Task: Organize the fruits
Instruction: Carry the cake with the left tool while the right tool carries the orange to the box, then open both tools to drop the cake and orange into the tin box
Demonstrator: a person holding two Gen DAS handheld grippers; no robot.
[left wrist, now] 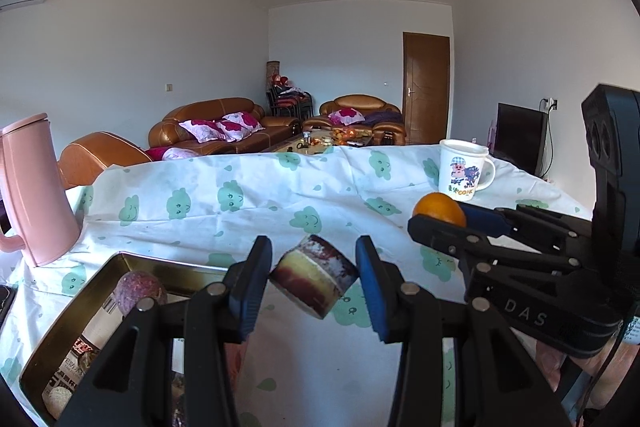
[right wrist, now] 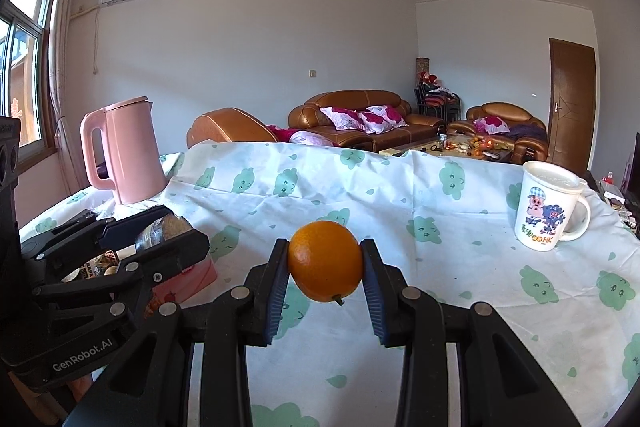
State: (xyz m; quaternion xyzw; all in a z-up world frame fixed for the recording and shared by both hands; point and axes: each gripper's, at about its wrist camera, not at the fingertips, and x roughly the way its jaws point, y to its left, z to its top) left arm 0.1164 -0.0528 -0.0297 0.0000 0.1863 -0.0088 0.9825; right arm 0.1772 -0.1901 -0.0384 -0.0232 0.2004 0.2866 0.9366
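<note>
Grippers level, side by side above the tablecloth point(right wrist: 360, 187): left gripper point(left wrist: 314, 277) clamps a small tin point(left wrist: 314, 277), right gripper point(right wrist: 325, 263) clamps an orange point(right wrist: 325, 261), near the tray point(left wrist: 68, 323).

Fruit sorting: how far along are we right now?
Done: a purplish fruit already lies in the metal tray. In hand: the right gripper holds an orange above the cloth; the left gripper holds a small round cake-like item. Left: neither is set down yet.
</note>
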